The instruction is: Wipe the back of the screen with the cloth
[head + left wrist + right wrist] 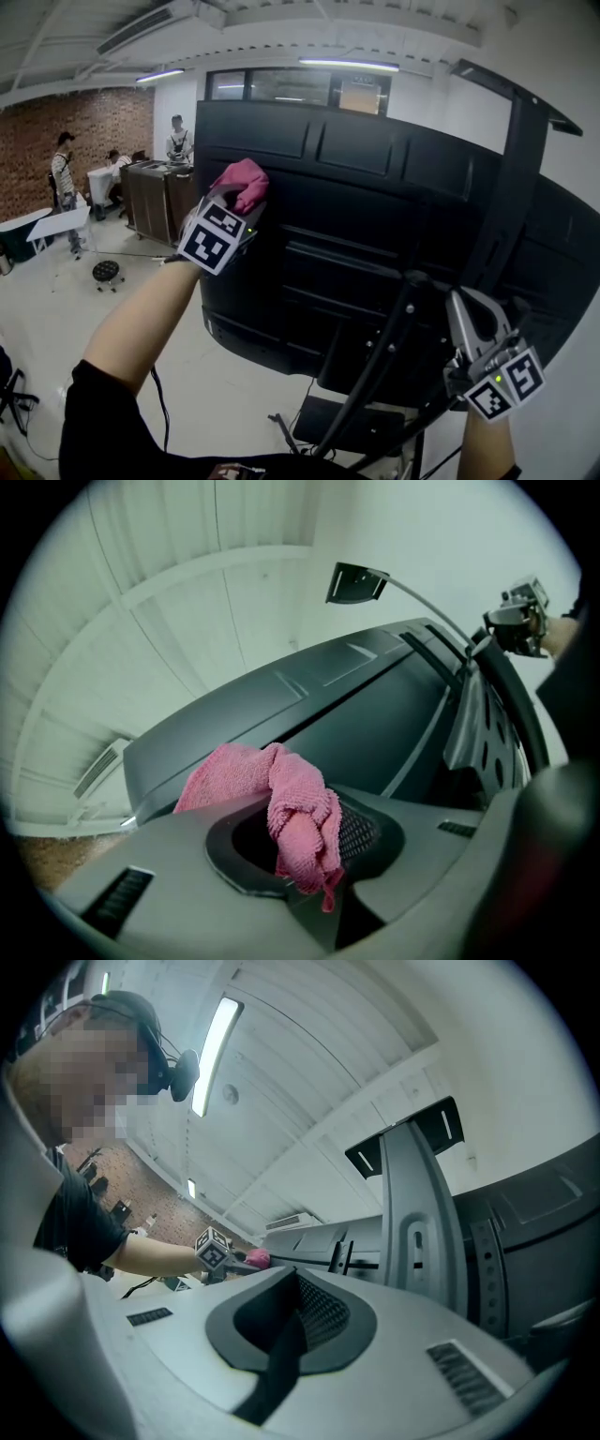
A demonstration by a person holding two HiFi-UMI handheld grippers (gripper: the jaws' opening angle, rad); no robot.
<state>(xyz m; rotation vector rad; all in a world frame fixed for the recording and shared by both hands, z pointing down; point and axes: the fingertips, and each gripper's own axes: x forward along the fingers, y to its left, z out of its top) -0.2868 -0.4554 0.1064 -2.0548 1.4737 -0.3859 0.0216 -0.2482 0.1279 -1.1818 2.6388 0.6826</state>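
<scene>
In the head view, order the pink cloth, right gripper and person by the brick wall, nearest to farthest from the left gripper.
1. Pink cloth, clamped in the left gripper.
2. Right gripper, lower right of the view.
3. Person, far left across the room.

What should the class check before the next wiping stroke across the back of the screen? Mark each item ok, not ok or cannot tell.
1. Cloth clamped in the left gripper: ok, the jaws are shut on it.
2. Cloth against the back of the screen: ok, it lies on the upper left panel.
3. Right gripper empty: ok, the jaws are together on nothing.
4. Right gripper out of the wiping path: ok, it sits low by the stand, far from the cloth.
5. Screen steady on its stand: cannot tell.
</scene>
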